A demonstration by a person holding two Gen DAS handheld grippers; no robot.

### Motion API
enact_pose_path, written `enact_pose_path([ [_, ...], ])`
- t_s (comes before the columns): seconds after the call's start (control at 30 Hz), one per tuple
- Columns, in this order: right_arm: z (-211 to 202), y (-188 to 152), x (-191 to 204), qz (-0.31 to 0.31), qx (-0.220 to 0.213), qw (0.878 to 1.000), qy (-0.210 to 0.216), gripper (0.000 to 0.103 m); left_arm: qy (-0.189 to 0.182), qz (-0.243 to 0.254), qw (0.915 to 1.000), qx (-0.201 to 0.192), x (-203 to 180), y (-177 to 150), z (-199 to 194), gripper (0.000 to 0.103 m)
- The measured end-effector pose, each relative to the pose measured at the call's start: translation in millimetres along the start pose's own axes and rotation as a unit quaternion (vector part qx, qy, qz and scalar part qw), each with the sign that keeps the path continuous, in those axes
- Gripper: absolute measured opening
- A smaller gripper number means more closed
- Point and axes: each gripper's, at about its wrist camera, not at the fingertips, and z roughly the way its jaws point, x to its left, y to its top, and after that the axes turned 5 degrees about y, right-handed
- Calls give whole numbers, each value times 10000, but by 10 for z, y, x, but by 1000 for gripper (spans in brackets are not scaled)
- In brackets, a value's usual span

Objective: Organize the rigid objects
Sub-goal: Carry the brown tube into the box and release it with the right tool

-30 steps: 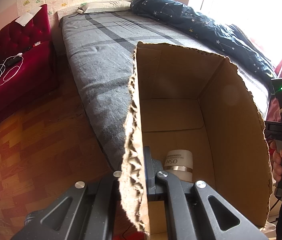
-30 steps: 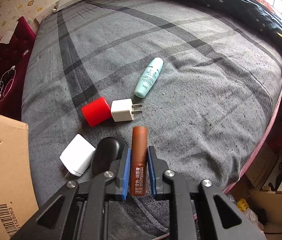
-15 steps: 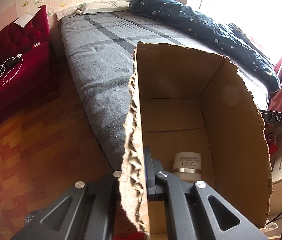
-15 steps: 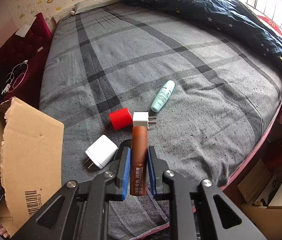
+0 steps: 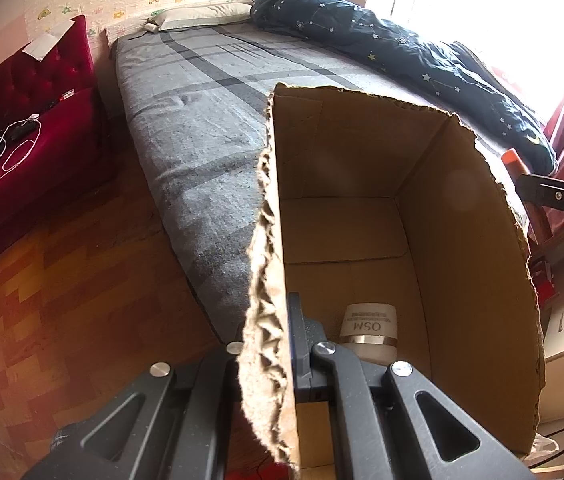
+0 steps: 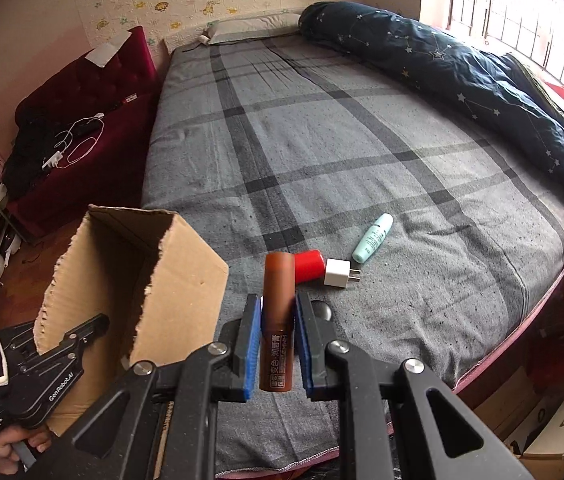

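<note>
my right gripper (image 6: 277, 344) has its fingers pinching the brown tube (image 6: 277, 320), long axis running out along them. the cardboard box (image 6: 137, 280) sits off to my left, wall pinched by the left gripper (image 5: 265, 344), so i'd swing left.

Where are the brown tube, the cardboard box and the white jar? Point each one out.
brown tube (image 6: 278, 280): right wrist view, upper body above the jaws.
cardboard box (image 6: 185, 280): right wrist view, outer side wall.
white jar (image 5: 369, 330): left wrist view, labelled side.
</note>
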Motion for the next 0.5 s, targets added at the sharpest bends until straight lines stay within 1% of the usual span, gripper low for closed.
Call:
enact_pose_path([
  [0.3,-214,31,317,-370,-144,9983,416,16,4,112,9999,28,-70,-3,24,4],
  [0.5,-252,10,535,-580,-140,9956,716,16,-20,193,9998,47,-133,8,42,4],
])
